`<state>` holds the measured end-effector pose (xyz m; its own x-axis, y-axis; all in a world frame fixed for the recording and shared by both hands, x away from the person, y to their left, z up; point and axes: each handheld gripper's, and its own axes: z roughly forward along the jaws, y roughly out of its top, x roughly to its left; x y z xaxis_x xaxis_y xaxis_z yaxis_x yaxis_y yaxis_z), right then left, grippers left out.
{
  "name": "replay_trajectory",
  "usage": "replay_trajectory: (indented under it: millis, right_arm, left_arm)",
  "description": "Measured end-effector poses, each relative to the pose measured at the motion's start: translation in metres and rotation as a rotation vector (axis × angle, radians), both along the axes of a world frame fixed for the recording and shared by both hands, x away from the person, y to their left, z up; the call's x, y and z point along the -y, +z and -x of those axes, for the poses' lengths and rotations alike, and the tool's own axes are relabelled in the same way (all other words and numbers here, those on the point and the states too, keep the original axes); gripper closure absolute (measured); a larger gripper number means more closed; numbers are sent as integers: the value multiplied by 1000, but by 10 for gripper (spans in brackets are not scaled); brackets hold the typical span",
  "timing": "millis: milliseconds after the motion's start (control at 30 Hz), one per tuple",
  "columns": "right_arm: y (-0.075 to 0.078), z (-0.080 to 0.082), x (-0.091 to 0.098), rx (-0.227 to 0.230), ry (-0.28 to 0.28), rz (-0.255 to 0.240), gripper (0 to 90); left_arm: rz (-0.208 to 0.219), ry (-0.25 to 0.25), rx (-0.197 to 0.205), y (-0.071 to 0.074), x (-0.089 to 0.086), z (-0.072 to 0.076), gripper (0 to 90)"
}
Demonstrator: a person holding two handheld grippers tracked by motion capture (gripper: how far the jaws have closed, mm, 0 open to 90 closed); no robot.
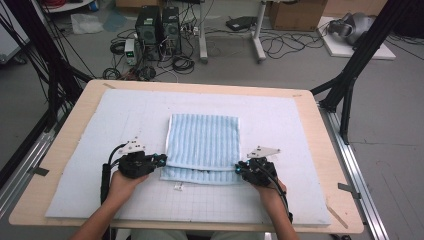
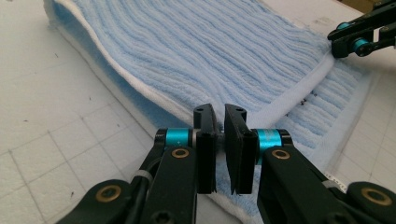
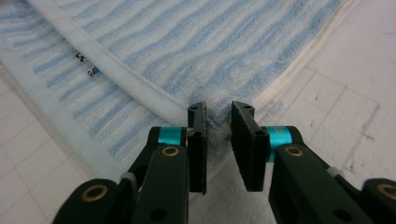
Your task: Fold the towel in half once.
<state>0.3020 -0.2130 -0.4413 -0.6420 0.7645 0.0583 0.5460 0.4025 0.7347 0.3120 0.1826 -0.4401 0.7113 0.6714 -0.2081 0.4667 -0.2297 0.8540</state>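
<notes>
Left gripper pinched the blue striped towel at its near-left corner; right gripper clamped its near-right corner.

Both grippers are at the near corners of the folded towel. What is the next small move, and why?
Probably lift both corners together, a little, and carry them toward the far edge. The left gripper is shut on the towel, the right gripper has cloth pinched between its pads, and the top fold stops short of the near edge, so another fold looks likely.

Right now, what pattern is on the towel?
Light blue and white stripes on the towel, with a white hem; clearest in the left gripper view.
</notes>
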Motion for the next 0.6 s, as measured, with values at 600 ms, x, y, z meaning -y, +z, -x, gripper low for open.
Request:
replay_trajectory:
  millis: [600]
  right_arm:
    - [22,19,2,54,38,-10,817]
  left_arm:
    - [66,-17,8,8,-10,14,833]
